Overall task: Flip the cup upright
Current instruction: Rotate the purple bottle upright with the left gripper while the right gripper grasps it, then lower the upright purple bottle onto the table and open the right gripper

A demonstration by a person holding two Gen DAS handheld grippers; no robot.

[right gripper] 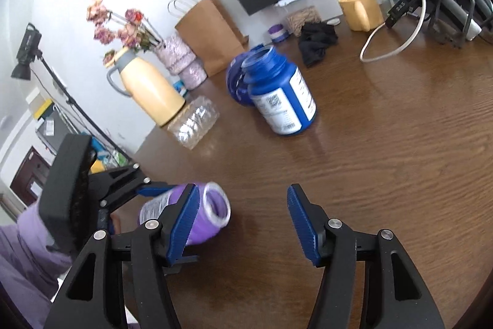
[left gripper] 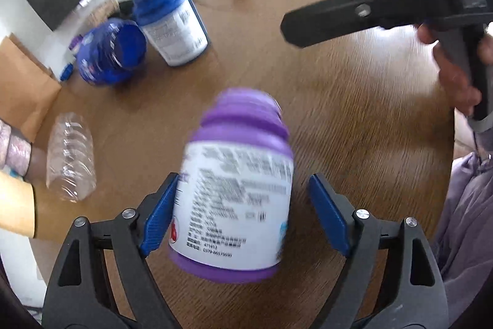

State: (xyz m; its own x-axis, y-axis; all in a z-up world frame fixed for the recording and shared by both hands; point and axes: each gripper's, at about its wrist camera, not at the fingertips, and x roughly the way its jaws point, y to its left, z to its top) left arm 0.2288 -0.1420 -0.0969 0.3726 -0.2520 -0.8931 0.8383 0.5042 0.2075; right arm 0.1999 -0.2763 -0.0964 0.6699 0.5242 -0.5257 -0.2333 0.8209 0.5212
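Note:
The cup is a purple jar with a white label (left gripper: 237, 199), blurred and tilted, its threaded open neck pointing away from me and its base near the camera. It sits between the fingers of my left gripper (left gripper: 243, 178). The left blue pad (left gripper: 160, 215) touches its side, while the right pad (left gripper: 329, 215) stands a little apart from it. In the right wrist view the jar (right gripper: 209, 215) lies tipped with its open mouth facing right, low over the brown table (right gripper: 369, 159). My right gripper (right gripper: 243, 193) is open, holds nothing, and is just right of the jar.
An upright blue jar (right gripper: 283, 94) and a second blue jar on its side (right gripper: 235, 79) stand further back. A clear crinkled bottle (right gripper: 194, 121), yellow flask with flowers (right gripper: 151, 88), paper bag (right gripper: 209, 33), yellow mug (right gripper: 360, 10), black cloth (right gripper: 317, 42) and white cable (right gripper: 394, 48) line the far edge.

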